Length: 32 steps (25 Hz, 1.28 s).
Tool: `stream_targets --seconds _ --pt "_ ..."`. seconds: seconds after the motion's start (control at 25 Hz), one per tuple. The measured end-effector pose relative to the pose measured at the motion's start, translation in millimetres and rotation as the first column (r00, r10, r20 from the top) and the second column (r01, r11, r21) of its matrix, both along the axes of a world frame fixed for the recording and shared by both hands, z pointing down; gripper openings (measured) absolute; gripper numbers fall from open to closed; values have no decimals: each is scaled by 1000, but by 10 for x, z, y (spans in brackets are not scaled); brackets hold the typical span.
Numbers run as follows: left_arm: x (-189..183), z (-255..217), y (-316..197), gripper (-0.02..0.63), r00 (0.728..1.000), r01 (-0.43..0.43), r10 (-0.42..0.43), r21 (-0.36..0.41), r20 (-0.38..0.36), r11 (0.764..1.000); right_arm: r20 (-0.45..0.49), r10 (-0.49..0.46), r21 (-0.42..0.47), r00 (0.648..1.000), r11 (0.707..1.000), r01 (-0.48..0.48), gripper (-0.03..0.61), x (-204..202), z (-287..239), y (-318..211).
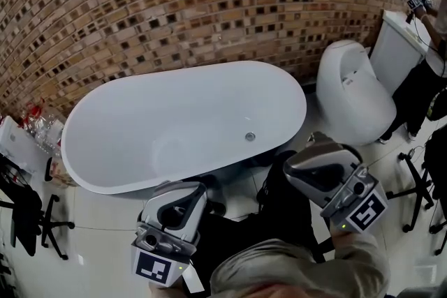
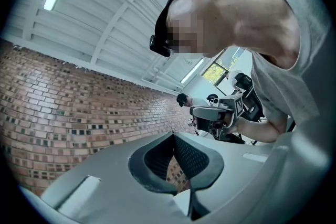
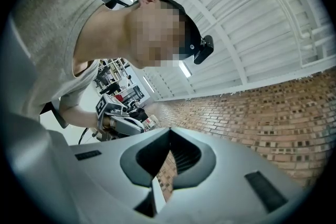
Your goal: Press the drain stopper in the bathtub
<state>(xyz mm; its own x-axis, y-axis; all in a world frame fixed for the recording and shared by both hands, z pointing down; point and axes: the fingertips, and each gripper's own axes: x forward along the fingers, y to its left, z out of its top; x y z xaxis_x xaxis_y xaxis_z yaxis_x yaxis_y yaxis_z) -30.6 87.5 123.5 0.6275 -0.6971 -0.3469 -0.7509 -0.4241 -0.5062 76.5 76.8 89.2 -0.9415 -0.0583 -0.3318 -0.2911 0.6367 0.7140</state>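
The white oval bathtub point(image 1: 112, 181) stands against the brick wall, and the small round metal drain stopper point(image 1: 250, 137) sits in its floor toward the right end. Both grippers hang outside the tub, near my body and well short of the stopper. The left gripper point(image 1: 187, 188) is below the tub's front rim; in its own view the left gripper point(image 2: 173, 135) has its jaws shut tip to tip on nothing. The right gripper point(image 1: 299, 165) is by the tub's right end; the right gripper point(image 3: 169, 129) likewise shows shut, empty jaws. Each gripper view points up at the wall and ceiling.
A white toilet point(image 1: 353, 91) stands just right of the tub. The brick wall point(image 1: 174, 3) runs behind. Black stands point(image 1: 35, 220) and a bag of clutter point(image 1: 38, 125) sit at the left, another black stand point(image 1: 419, 185) at the right. A second person's arm point(image 1: 426, 14) reaches over the toilet tank.
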Motion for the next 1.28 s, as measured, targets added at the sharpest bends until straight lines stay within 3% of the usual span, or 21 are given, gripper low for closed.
stream_targets --seconds 1.28 --pt "33 51 -50 8 1000 -8 8 -10 4 1000 -47 19 13 999 1000 -18 0 -113 114 -50"
